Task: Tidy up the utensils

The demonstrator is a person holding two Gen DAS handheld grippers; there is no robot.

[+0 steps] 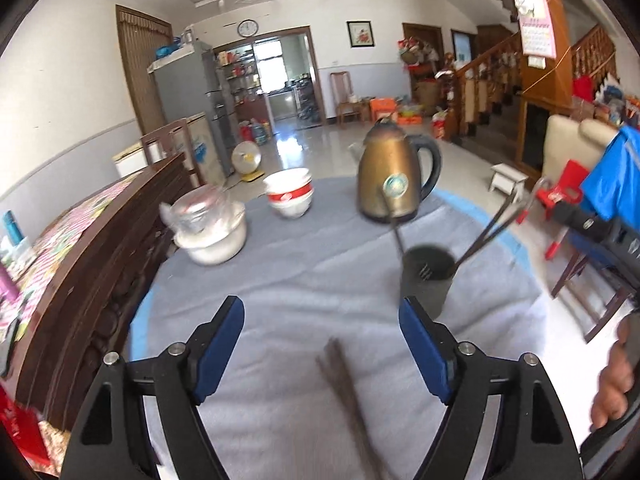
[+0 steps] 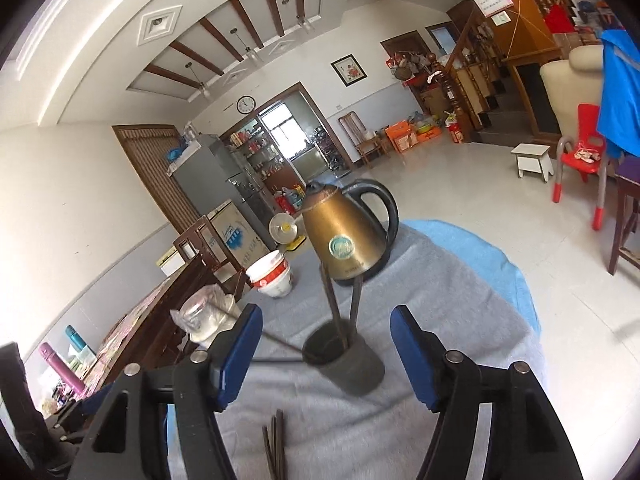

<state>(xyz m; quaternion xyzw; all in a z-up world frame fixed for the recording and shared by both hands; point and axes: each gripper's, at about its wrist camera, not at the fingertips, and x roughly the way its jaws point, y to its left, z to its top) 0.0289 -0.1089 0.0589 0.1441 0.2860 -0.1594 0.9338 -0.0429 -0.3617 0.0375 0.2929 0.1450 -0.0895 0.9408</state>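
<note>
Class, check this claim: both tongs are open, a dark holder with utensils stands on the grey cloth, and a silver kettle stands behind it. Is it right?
One detail is wrong: the kettle is bronze-gold with a black handle, not silver, as the right wrist view shows. The left tongs and right tongs are open, and the dark holder stands on the grey cloth.

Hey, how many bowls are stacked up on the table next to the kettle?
2, as far as the rims show: nested in one red-banded white stack on the grey cloth, left of the brass-coloured kettle. A third could hide inside; the blur prevents certainty.
</note>
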